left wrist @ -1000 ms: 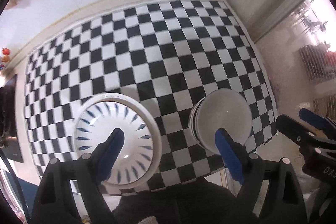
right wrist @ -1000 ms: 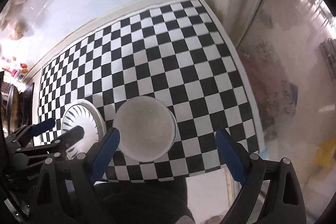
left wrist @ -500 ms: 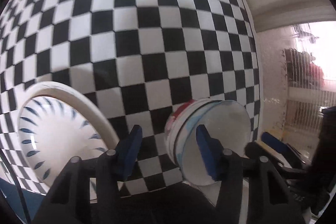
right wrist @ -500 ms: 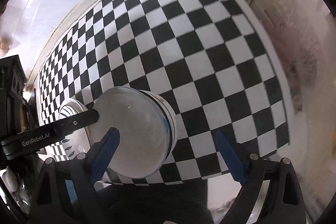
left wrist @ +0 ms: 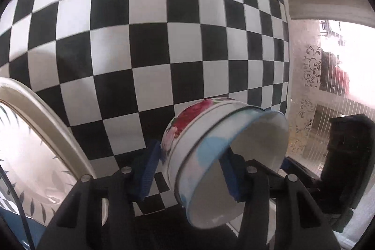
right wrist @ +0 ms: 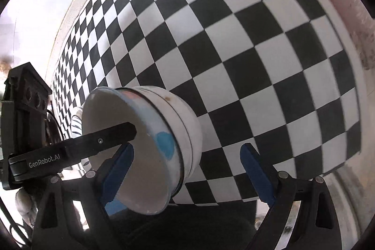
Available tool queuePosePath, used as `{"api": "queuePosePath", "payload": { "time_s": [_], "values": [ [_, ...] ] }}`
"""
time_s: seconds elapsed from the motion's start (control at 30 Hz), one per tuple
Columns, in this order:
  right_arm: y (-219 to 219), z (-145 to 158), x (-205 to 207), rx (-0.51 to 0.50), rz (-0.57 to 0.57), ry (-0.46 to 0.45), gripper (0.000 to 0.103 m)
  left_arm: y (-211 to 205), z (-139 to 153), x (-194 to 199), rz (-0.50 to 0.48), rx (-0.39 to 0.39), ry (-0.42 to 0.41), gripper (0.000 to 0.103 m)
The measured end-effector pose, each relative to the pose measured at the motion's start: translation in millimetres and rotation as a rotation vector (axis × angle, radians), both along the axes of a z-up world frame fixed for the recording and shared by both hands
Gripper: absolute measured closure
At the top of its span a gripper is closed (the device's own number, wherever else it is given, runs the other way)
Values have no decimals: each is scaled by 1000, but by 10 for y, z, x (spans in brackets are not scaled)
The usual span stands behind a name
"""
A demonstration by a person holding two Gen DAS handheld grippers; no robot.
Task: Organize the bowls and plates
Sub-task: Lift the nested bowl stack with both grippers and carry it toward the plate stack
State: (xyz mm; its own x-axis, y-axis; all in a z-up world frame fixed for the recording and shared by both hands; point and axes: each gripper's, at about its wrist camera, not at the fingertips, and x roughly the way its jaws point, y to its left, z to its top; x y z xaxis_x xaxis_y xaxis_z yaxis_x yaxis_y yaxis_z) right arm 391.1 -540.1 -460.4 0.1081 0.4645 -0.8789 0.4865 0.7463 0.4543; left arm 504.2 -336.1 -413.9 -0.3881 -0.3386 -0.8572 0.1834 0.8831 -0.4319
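Your left hand-held gripper (left wrist: 189, 170) is closing across the floral bowl (left wrist: 225, 156) wall, right hand-held gripper (right wrist: 187, 170) spread empty; ceramic is rigid, slippery, breakable.

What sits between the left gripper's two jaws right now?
The wall of the floral bowl: one jaw outside, one inside, as the left gripper jaws are closing. Clearest in the left wrist view.

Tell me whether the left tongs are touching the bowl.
Touching. Left wrist view: the closing left tongs straddle the bowl's wall, one blue pad against the flowered outside, one inside.
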Motion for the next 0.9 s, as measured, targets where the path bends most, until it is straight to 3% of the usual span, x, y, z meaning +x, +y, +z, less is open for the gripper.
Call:
{"api": "queuePosePath", "payload": {
  "time_s": [0.07,0.27,0.43,0.63,0.9],
  "values": [
    [12,-72,5,18,-4,3,10,-8,-47,13,-4,14,-3,67],
    [44,-252,33,87,-21,11,24,12,-74,0,7,-2,-4,67],
    [120,-402,104,137,-40,22,41,13,-73,19,-8,-19,-10,66],
    [191,-488,134,188,-72,-2,44,27,-121,57,-7,-59,9,65],
    [111,-406,48,181,-61,-49,53,-27,-14,-26,-55,-23,-76,65]
  ]
}}
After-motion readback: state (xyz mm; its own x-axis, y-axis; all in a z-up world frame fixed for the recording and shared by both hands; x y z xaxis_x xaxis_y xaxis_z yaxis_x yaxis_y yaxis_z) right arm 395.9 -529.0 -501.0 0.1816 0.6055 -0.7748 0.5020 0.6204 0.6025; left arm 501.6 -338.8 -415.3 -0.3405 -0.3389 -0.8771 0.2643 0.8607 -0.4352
